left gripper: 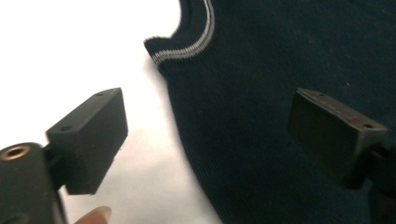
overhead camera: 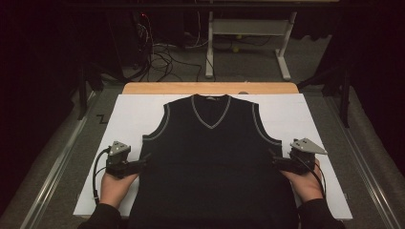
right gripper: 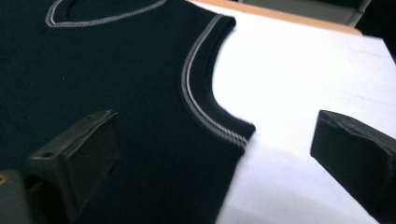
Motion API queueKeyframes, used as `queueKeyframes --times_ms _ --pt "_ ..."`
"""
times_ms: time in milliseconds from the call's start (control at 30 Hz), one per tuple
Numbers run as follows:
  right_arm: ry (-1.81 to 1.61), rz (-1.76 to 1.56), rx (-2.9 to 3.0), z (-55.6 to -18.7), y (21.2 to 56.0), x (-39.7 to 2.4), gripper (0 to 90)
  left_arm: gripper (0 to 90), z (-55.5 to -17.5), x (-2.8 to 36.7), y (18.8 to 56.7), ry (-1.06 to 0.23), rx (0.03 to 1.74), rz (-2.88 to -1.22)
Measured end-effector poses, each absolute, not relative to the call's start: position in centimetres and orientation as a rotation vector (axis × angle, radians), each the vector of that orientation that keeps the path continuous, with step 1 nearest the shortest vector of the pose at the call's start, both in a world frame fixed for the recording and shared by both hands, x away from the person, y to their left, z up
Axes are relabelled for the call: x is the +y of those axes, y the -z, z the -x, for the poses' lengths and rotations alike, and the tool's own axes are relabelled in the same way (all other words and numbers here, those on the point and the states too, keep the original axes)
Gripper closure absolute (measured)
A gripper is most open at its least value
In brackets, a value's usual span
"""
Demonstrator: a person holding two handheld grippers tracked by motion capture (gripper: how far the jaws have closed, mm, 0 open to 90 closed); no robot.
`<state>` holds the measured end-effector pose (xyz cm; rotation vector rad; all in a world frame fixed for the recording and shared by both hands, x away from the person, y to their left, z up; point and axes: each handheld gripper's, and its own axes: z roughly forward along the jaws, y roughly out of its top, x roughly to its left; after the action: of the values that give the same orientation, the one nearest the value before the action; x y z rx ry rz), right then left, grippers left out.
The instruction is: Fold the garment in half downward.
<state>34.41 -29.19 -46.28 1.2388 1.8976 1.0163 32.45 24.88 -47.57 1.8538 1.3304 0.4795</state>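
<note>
A dark sleeveless vest (overhead camera: 212,157) lies flat on the white board (overhead camera: 124,114), while the left gripper (overhead camera: 143,163) and right gripper (overhead camera: 276,163) straddle its side edges just below the armholes, jaws apart and not yet pinching the fabric.

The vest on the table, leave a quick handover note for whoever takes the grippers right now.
Left gripper: open, jaws straddling the side edge of the dark sleeveless vest just below the armhole, nothing pinched.
Right gripper: open, jaws astride the opposite side edge, nothing pinched.
Vest: flat, face up on the white board, V-neck away from the person, hem hanging off the near edge.
Done: vest laid out.
Left: probably close on both edges and start folding.
</note>
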Motion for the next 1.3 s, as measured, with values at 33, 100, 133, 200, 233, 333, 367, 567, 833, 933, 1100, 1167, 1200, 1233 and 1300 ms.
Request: queueKeyframes --times_ms 33,100,133,200,233,333,367,567,833,933,1100,1167,1200,1233,1300 --pt "-1.006 -1.25 1.906 -34.3 46.3 -29.3 4.1 12.4 -32.5 24.8 47.7 -0.458 1.345 -1.87" --pt "-0.999 -1.255 1.914 -34.3 46.4 -29.4 5.1 12.6 -32.6 24.8 47.7 -0.446 1.348 -1.875" --pt "-0.992 -1.262 1.922 -34.2 46.4 -29.4 6.6 14.5 -32.6 24.8 47.8 -0.438 1.346 -1.881" --pt "-0.954 -1.273 1.958 -34.2 46.8 -29.4 10.2 21.7 -32.5 24.9 47.9 -0.438 1.335 -1.892" --pt "-0.939 -1.271 1.971 -34.1 46.9 -29.2 12.0 22.6 -32.5 24.9 48.0 -0.439 1.332 -1.897" --pt "-0.915 -1.276 2.01 -34.1 47.1 -29.0 16.0 27.8 -32.5 25.1 48.2 -0.417 1.339 -1.904" --pt "-0.915 -1.276 2.01 -34.1 47.1 -29.0 16.0 29.1 -32.5 25.1 48.2 -0.417 1.339 -1.904" --pt "-0.874 -1.34 2.046 -34.4 47.3 -28.9 22.9 42.9 -32.6 25.0 48.4 -0.403 1.37 -1.935" --pt "-0.879 -1.427 2.071 -35.1 47.4 -29.0 33.4 48.2 -32.8 24.4 48.6 -0.416 1.375 -1.952" --pt "-0.896 -1.444 2.083 -35.3 47.3 -28.7 33.3 48.1 -33.3 24.8 48.5 -0.354 1.388 -1.904" --pt "-0.894 -1.466 2.068 -35.2 47.3 -28.8 35.4 47.6 -33.5 24.9 48.6 -0.345 1.396 -1.894" --pt "-0.883 -1.458 2.072 -35.1 47.3 -28.9 35.9 48.1 -33.4 24.7 48.5 -0.343 1.396 -1.901" --pt "-0.885 -1.461 2.07 -35.0 47.3 -28.9 36.0 48.2 -33.4 24.7 48.5 -0.334 1.395 -1.9" --pt "-0.885 -1.461 2.07 -35.0 47.3 -28.9 36.0 48.2 -33.3 24.7 48.5 -0.326 1.396 -1.899" --pt "-0.882 -1.448 2.065 -34.6 47.4 -29.0 39.2 51.9 -33.0 24.3 48.5 -0.357 1.381 -1.938"
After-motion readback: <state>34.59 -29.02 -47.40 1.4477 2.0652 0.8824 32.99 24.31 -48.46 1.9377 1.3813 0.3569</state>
